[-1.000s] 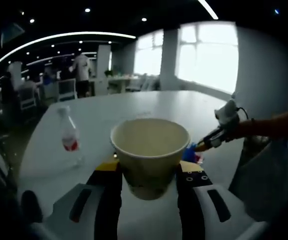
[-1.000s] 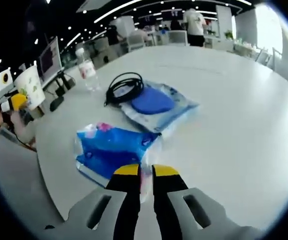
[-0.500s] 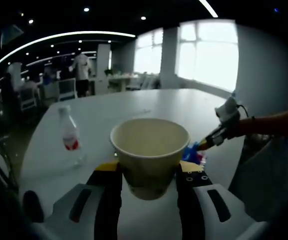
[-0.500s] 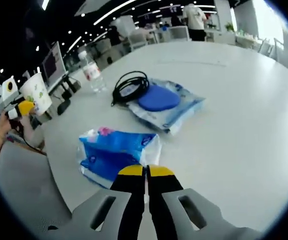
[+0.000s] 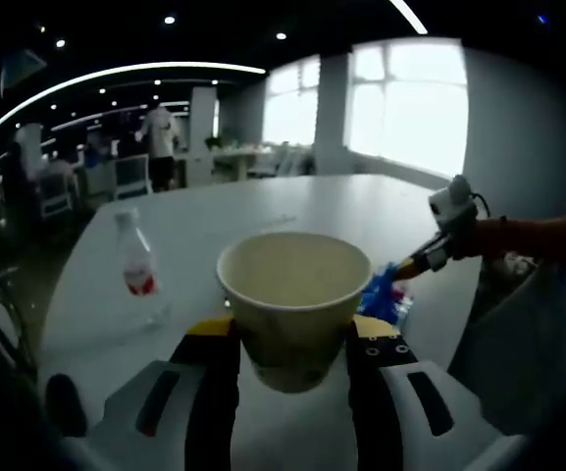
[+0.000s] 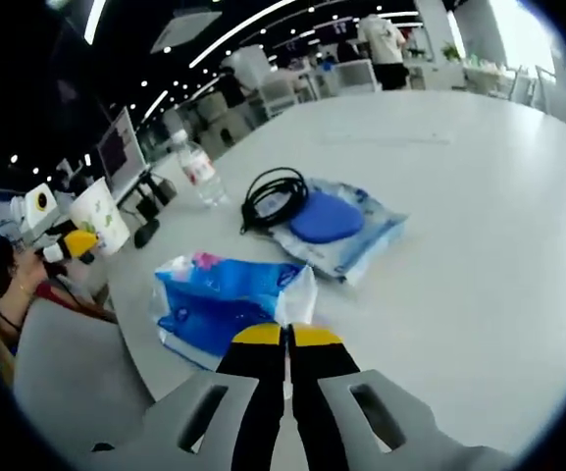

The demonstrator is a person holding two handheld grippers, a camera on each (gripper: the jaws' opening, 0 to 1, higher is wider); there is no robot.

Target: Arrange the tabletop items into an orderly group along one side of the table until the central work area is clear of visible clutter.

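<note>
**Cup held in the left gripper, tissue pack pinched by the right**

In the left gripper view, the left gripper (image 5: 292, 339) clamps a pale paper cup (image 5: 294, 294) between its two jaws, the cup upright and open at the top. Beyond it on the white bench (image 5: 341, 201), a small water bottle (image 5: 136, 265) with a red label stands upright to the left. To the right, the right gripper (image 5: 407, 267) reaches in and meets a blue tissue pack (image 5: 381, 294) at the bench's near edge.

In the right gripper view, the right gripper (image 6: 286, 339) has its jaws closed together on the white end flap of the blue tissue pack (image 6: 226, 304), which lies flat on the bench (image 6: 459, 235). Just beyond the pack lies a clear bag (image 6: 341, 231) holding a blue item, with a coiled black cable (image 6: 271, 189) resting on its left edge. The water bottle (image 6: 199, 169) stands farther back. At the far left, the left gripper (image 6: 78, 243) carries the paper cup (image 6: 101, 214) off the bench's edge.
</note>
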